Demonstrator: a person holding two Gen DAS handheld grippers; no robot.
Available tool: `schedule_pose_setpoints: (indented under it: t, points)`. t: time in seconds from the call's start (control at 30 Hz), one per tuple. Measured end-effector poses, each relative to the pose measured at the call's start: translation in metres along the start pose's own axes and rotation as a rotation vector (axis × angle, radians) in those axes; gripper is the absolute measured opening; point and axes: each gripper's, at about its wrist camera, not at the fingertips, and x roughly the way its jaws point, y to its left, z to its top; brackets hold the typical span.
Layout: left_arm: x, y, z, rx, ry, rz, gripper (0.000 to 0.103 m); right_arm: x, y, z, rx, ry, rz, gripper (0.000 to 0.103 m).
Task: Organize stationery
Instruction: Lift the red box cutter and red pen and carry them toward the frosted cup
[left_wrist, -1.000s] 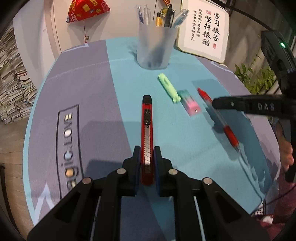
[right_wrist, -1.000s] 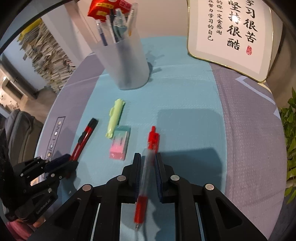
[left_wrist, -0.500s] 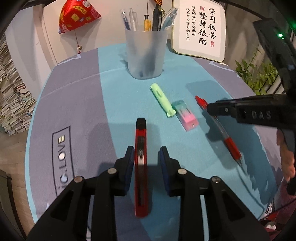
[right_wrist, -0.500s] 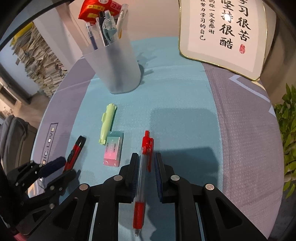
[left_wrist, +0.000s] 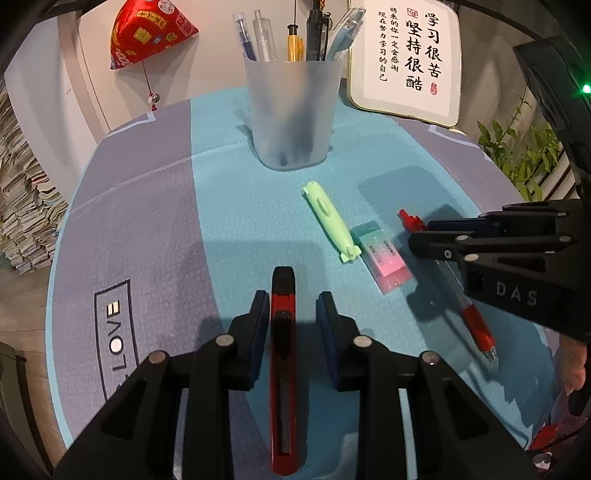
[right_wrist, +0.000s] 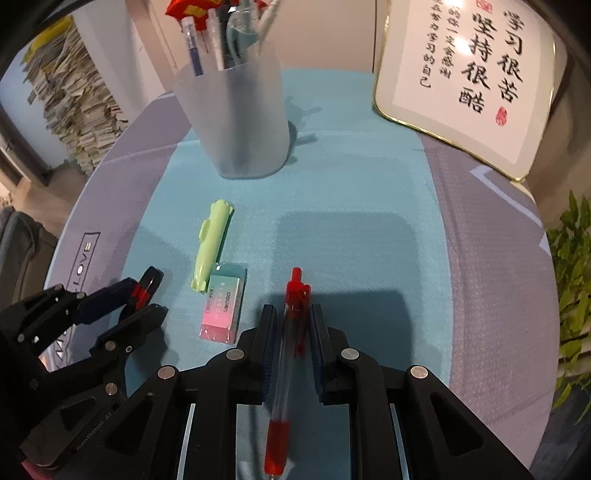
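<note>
Since 1 s ago, left gripper (left_wrist: 291, 314) has released the red utility knife (left_wrist: 283, 369) and opened wide; knife lies flat between its fingers near desk's front edge. Right gripper (right_wrist: 293, 325) stands narrow around the red pen (right_wrist: 286, 354), contact unclear. Risk: smooth, round pen barrel may roll or slip if closed off-centre. Frosted plastic cup (left_wrist: 293, 114) sits toward back edge; mat is textured cloth.

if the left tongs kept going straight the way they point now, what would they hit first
Probably the frosted pen cup. The left tongs straddle the red utility knife, open, aimed up the teal cloth at it. The green highlighter lies just right of that line; depth is uncertain.
</note>
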Motion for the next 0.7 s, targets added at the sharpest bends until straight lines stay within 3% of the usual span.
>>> schedule_pose_setpoints:
  t: [0.1,0.23,0.7]
  points:
    - [-0.001,0.001,0.001,-0.013,0.007,-0.013,0.012,0.001,0.005,0.000,-0.022,-0.005,-0.012,0.016]
    - [-0.013,-0.001,0.001,-0.003,-0.026,0.002,0.012,-0.007,0.006,-0.001,0.008,-0.027,0.056,0.015]
    - [-0.072,-0.012,0.007,0.021,-0.175,0.011,0.012,-0.081,0.014,-0.010,-0.003,-0.214,0.089,0.015]
